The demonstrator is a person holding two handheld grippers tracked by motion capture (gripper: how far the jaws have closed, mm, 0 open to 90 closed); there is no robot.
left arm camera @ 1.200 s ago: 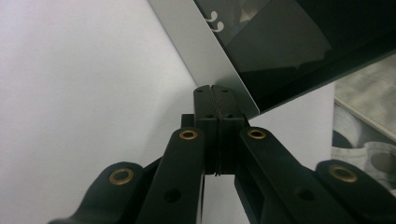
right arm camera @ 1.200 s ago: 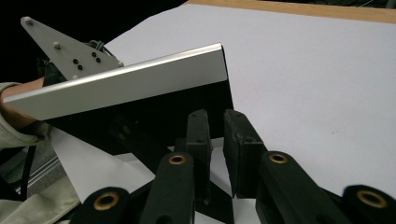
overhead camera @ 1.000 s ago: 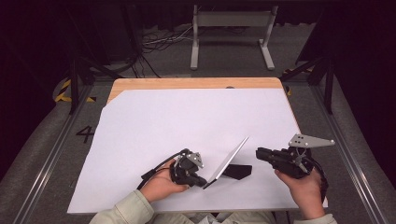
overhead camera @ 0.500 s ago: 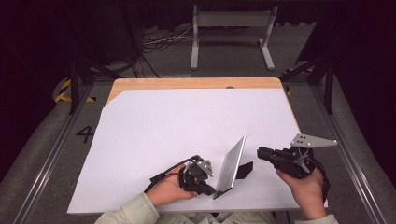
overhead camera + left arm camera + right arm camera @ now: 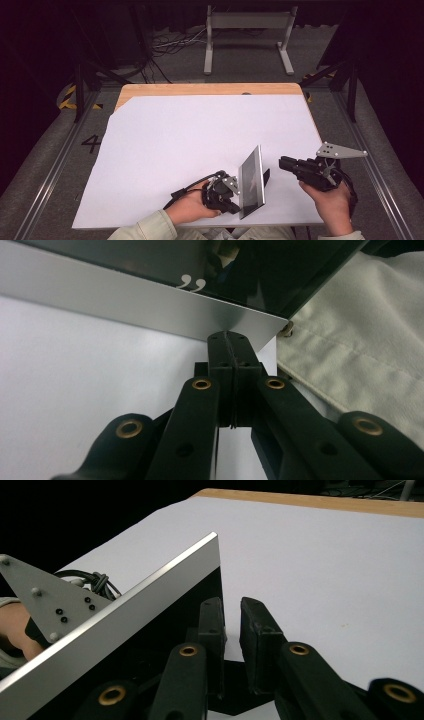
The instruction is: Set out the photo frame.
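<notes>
Table (image 5: 165, 90) is wood, almost fully covered by a white sheet (image 5: 200, 135); bare wood strip shows at the far edge.

Main object: a thin flat panel (image 5: 251, 181), silver frame, dark glossy face. It stands tilted on its near edge at the near-centre of the sheet, between the two grippers, top edge leaning away toward the far side. Dark shadow or stand patch just right of its base, cannot tell which.

Left gripper (image 5: 231, 199): held in the person's left hand (image 5: 192, 207), at the panel's lower left corner. In the left gripper view (image 5: 231, 352) the jaws are pressed together, tips pinching the silver frame (image 5: 125, 305) at its corner. Closed on the panel. A small white quote-mark print (image 5: 189, 284) shows on the dark face just above the frame. Pale sleeve fabric (image 5: 365, 340) sits to the right in that view. Black cable (image 5: 192, 184) loops back from the gripper over the hand.

Right gripper (image 5: 286, 163): held in the right hand (image 5: 330, 202), just right of the panel, jaws pointing at it, grey triangular plate (image 5: 340, 150) on top. In the right gripper view (image 5: 232, 630) the jaws stand a narrow gap apart, nothing between them. The panel edge (image 5: 125, 615) runs diagonally just left of the jaws, near but contact not clear. The left gripper's grey plate (image 5: 47, 605) shows behind the panel there.
</notes>
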